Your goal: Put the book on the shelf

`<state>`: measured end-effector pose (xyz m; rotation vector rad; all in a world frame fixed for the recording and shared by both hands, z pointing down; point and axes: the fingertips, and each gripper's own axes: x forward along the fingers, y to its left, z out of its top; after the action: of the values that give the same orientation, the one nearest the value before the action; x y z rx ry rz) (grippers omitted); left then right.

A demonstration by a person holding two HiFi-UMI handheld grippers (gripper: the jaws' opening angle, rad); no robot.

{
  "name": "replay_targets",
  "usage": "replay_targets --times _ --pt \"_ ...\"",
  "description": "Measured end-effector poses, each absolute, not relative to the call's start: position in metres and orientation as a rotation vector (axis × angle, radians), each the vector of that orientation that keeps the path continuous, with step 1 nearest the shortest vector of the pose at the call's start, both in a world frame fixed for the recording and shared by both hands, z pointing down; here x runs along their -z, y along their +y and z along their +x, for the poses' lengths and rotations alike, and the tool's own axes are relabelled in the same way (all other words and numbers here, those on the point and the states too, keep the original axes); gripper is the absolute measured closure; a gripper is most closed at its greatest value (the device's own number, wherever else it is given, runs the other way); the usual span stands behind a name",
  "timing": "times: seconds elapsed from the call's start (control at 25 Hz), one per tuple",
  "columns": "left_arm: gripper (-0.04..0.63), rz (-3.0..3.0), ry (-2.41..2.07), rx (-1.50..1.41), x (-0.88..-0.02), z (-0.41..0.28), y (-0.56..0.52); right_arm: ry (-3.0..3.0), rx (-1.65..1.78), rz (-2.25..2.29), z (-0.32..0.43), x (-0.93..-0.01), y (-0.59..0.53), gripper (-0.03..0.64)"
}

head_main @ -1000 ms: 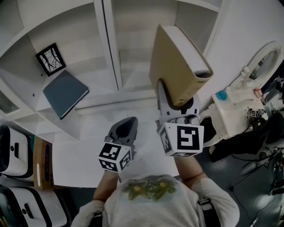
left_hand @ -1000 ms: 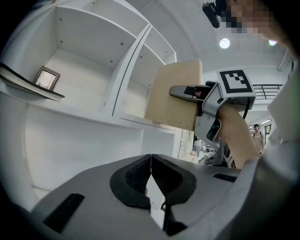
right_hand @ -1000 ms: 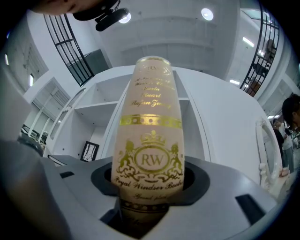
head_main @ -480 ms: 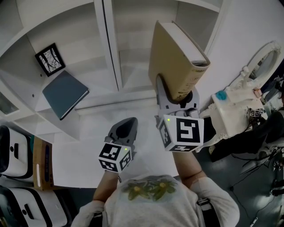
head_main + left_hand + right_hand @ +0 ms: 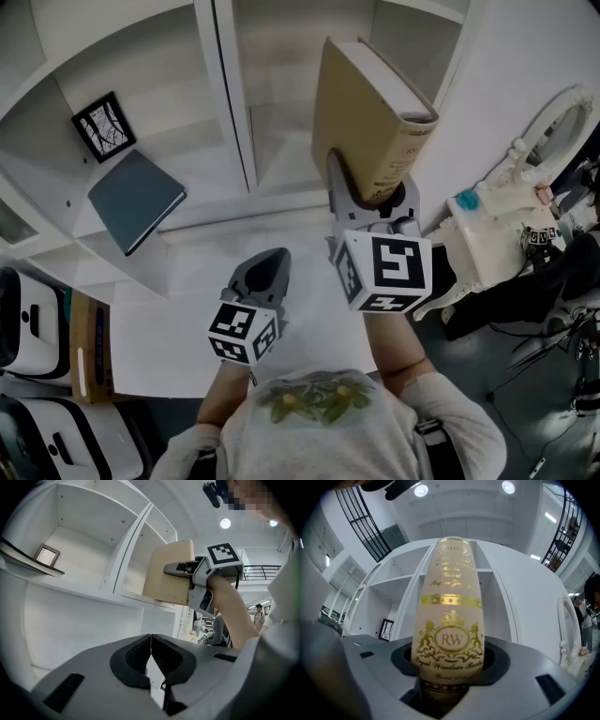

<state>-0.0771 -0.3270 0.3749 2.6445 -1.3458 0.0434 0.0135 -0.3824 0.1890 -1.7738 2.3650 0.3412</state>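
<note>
1. Head view: the right claw (image 5: 370, 192) is pinching the tan book (image 5: 361, 122) by its bottom end. The book sticks up and away from the person, tilted a bit, w/ the page edges facing up and right.
2. Book's in the air in front of the white shelf (image 5: 225, 112), lined up w/ the right-hand compartment. It isn't resting on any board yet.
3. Right gripper view: the spine faces the cam, cream w/ gold print and an "RW" crest. It sits btwn the jaws, which are spread wide around the thick spine w/ the pads on both covers.
4. Left claw (image 5: 265, 267) is low and just left of the right one, over the white table (image 5: 187, 309). Left gripper view shows its jaws pressed together w/ nothing btwn them.
5. Left compartment has a dark flat notebook (image 5: 136, 199) lying on the ledge, one corner hanging over the edge. A small framed pic (image 5: 100, 125) stands just behind it.
6. Can't tell if the book touches the shelf's front edge; from the left gripper view it looks close to it.
</note>
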Motion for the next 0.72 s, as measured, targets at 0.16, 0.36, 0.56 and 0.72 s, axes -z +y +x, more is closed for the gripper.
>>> replay_targets --times 0.16,0.36,0.56,0.72 --pt "0.568 2.643 -1.347 -0.043 -0.375 -0.077 -0.328 2.383 -0.318 -1.779 0.013 -0.189 -0.388 0.374" --pt "0.568 2.639 -1.346 -0.044 -0.376 -0.079 -0.329 2.423 -0.332 -1.805 0.009 -0.189 -0.396 0.374" --pt "0.568 2.636 -1.344 -0.051 -0.378 -0.078 -0.330 2.430 -0.303 -1.792 0.009 -0.188 -0.400 0.374" --pt "0.568 2.638 -1.340 -0.052 -0.378 -0.078 -0.331 2.422 -0.294 -1.791 0.008 -0.188 -0.404 0.374"
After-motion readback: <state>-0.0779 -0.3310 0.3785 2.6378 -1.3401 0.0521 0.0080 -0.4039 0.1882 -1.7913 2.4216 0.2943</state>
